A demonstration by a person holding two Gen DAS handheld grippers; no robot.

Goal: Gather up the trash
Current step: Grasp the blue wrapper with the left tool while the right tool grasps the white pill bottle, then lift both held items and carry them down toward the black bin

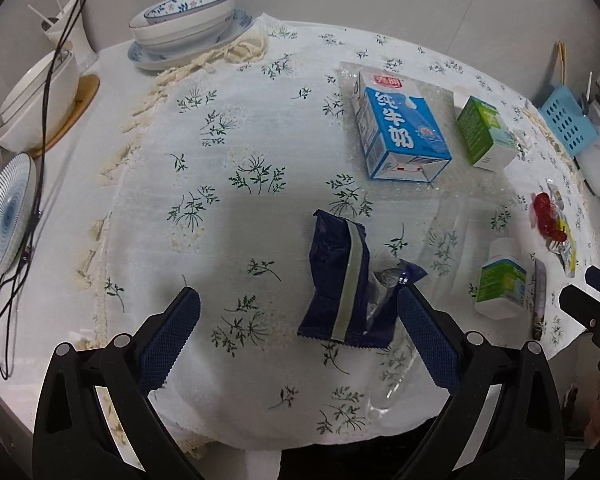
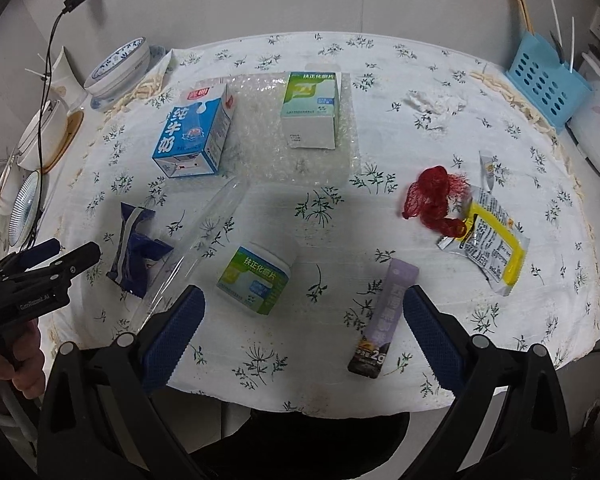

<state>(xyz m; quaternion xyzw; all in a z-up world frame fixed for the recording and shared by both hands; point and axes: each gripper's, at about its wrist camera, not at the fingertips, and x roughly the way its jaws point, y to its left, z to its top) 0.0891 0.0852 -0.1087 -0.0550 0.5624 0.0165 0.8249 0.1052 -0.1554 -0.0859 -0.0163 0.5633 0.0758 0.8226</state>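
Note:
Trash lies on a floral tablecloth (image 1: 228, 128). A dark blue wrapper (image 1: 340, 280) lies just ahead of my open, empty left gripper (image 1: 300, 320); it also shows in the right wrist view (image 2: 134, 248). A clear plastic tube (image 2: 200, 240) lies beside it. A blue milk carton (image 1: 400, 132) (image 2: 194, 136) and a green box (image 1: 486, 132) (image 2: 310, 110) rest on bubble wrap (image 2: 260, 136). My right gripper (image 2: 302, 320) is open and empty above a green-labelled bottle (image 2: 254, 280) and a purple sachet (image 2: 384, 316). Red netting (image 2: 434, 198) and a yellow packet (image 2: 488, 240) lie to the right.
Stacked blue-patterned bowls (image 1: 188, 20) and white dishes (image 1: 36, 92) stand at the far left, with a striped plate (image 1: 4, 212) and black cable (image 1: 40, 160). A blue perforated basket (image 2: 544, 84) stands at the far right. Crumpled tissue (image 2: 436, 104) lies near it.

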